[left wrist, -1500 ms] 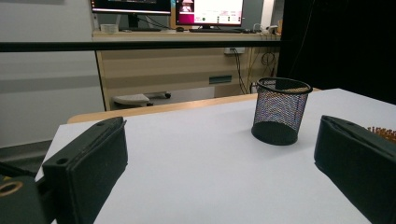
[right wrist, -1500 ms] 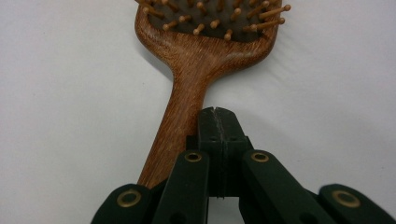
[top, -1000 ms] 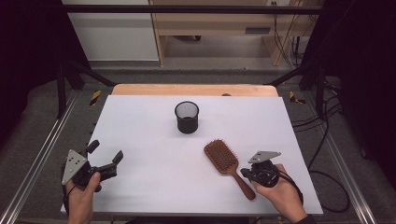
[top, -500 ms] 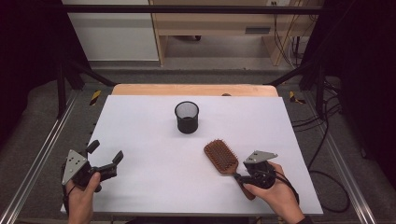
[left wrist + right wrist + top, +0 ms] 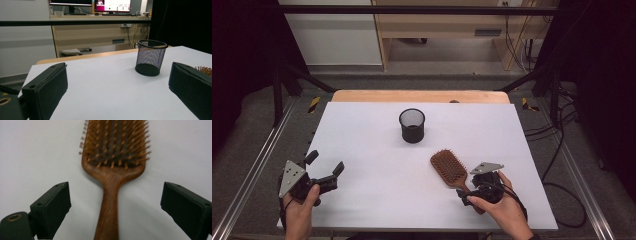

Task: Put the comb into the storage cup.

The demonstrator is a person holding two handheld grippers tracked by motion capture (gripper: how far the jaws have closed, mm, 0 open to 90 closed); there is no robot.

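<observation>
Right gripper (image 5: 115,202) straddles the hairbrush (image 5: 451,169) handle on the table (image 5: 377,145), fingers just opened wide, not yet gripping — next, squeeze and lift; left gripper (image 5: 324,170) idles wide

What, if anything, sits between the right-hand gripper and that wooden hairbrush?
Nothing visible does. The right gripper has just been opening its jaws, and they stand wide to either side of the hairbrush handle without touching it. Between them there is just bare white table.
</observation>
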